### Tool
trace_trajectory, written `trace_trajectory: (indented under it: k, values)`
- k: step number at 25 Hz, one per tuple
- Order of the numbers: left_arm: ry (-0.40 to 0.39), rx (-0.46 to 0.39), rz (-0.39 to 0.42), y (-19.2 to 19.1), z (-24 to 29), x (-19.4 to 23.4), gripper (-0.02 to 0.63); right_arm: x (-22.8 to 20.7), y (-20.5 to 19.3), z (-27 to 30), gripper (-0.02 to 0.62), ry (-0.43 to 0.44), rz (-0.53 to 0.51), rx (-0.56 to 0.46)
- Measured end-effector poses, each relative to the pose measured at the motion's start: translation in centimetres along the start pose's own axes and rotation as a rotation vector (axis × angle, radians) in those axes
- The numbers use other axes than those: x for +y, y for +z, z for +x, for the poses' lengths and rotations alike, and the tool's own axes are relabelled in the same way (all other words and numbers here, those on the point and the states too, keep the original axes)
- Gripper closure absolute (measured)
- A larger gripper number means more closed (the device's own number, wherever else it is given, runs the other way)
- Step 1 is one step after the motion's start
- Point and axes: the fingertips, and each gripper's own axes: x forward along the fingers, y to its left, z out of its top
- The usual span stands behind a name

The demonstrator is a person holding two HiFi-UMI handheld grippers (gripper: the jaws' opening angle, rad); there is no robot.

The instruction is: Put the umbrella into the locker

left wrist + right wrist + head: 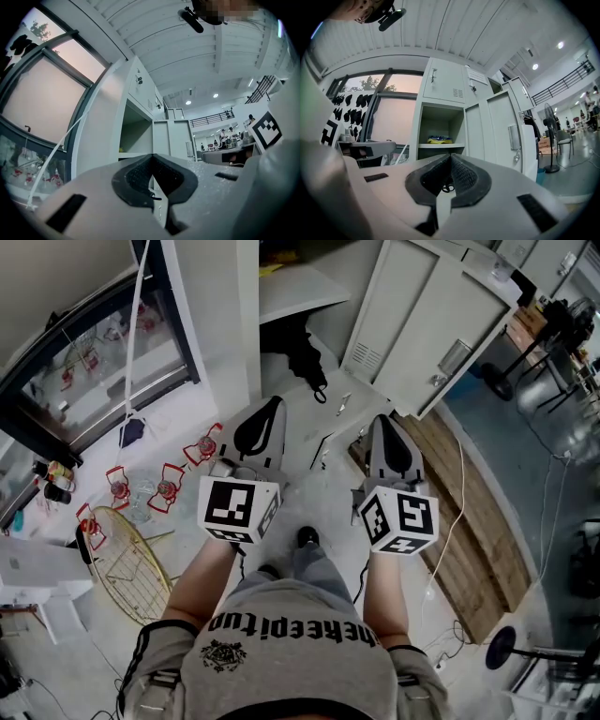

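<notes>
Below, a pale speckled floor [319, 498] is seen from the head view, crossed by a white cable [457, 493] and bordered on the right by a patch of wooden planks [469, 531]. Red wire-framed glass pieces [169, 486] and a yellow wire frame [131, 563] are scattered on the left, beneath a large dark-framed window [103, 362]. The locker [291, 287] is stood open, its door [422, 324] swung out to the right. The black umbrella [302, 352] is seen low in the open compartment, under the shelf (its strap loop reaches the front edge). A yellow item [439, 139] is kept on that shelf. The left gripper [273, 405] and the right gripper [384, 420] are held side by side before the locker, well apart from the umbrella; on both, the jaws are pressed together with nothing caught between them. Overhead, a white ribbed ceiling [454, 33] is shown.
</notes>
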Motion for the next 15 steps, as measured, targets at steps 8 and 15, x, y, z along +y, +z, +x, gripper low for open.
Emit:
trace_trajectory:
  k: [8, 15]
  values:
    - [0.0, -0.002, 0.015, 0.4, -1.1, -0.1, 0.603, 0.9, 0.3, -0.9, 0.592, 0.006, 0.002, -0.004]
    - [-0.004, 0.0, 0.018, 0.5, -1.8, -0.4, 0.603, 1.4, 0.4, -1.5, 0.592, 0.01, 0.007, -0.009]
